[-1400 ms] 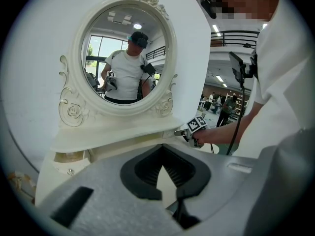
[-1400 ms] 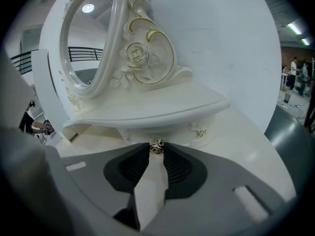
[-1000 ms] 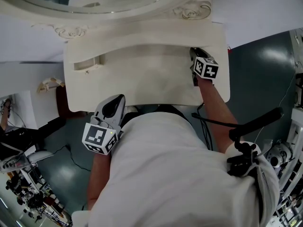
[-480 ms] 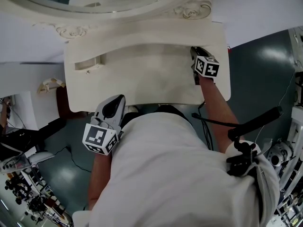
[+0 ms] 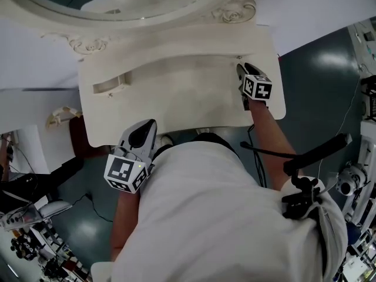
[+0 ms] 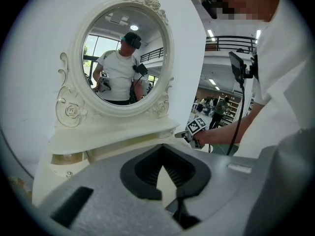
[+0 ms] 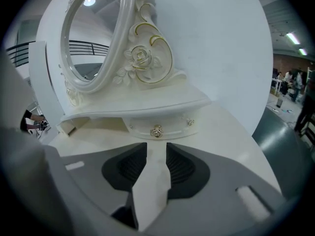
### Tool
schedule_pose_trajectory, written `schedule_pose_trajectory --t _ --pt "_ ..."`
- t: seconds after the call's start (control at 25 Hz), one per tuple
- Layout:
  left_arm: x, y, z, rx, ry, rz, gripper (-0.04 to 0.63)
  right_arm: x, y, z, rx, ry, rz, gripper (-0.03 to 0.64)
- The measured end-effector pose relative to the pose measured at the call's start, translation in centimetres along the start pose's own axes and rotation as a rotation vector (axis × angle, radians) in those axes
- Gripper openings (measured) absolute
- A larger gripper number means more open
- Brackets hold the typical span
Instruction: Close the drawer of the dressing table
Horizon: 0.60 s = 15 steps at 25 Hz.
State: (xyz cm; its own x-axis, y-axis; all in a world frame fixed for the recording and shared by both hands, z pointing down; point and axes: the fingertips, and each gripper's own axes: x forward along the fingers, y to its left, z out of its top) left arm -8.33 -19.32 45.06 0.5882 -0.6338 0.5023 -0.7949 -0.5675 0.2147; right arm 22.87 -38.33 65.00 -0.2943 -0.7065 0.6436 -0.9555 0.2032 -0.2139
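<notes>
The white dressing table (image 5: 176, 98) has a small drawer (image 5: 108, 86) standing out from under the shelf on the left; its end also shows in the right gripper view (image 7: 69, 127). The right-hand drawer (image 7: 157, 129), with a gold knob, sits flush. My right gripper (image 5: 239, 69) rests over the tabletop just in front of that flush drawer. Its jaws (image 7: 156, 146) are opening, and only bare tabletop shows between them. My left gripper (image 5: 150, 123) hangs off the table's front edge, below the top. Its tips (image 6: 161, 154) meet, with nothing in them.
An oval mirror (image 6: 120, 53) in a carved frame stands on the shelf (image 5: 176, 46). A white wall is behind it. A dark green floor (image 5: 317, 69) lies to the right, with stands and cables (image 5: 311, 157) beside the person.
The head view has shifted a little. Neither gripper has visibly moved relative to the table.
</notes>
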Motion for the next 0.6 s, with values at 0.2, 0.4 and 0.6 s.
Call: schedule_pose_trajectory --t 0.2,0.4,0.6 --pt "-1.9 1.0 0.2 0.031 -0.015 -0.044 0.003 -3.2 1.9 -1.4 0.013 -0.007 -0.034 0.055" --pt "-4.4 2.1 -0.1 0.045 -0.031 -0.080 0.003 -6.5 6.4 -3.2 0.002 0.028 -0.017 0.000" --pt "-7.0 3.0 -1.4 0.047 -0.040 -0.108 0.003 -10.2 11.9 -4.5 -0.041 0.041 0.035 0.000"
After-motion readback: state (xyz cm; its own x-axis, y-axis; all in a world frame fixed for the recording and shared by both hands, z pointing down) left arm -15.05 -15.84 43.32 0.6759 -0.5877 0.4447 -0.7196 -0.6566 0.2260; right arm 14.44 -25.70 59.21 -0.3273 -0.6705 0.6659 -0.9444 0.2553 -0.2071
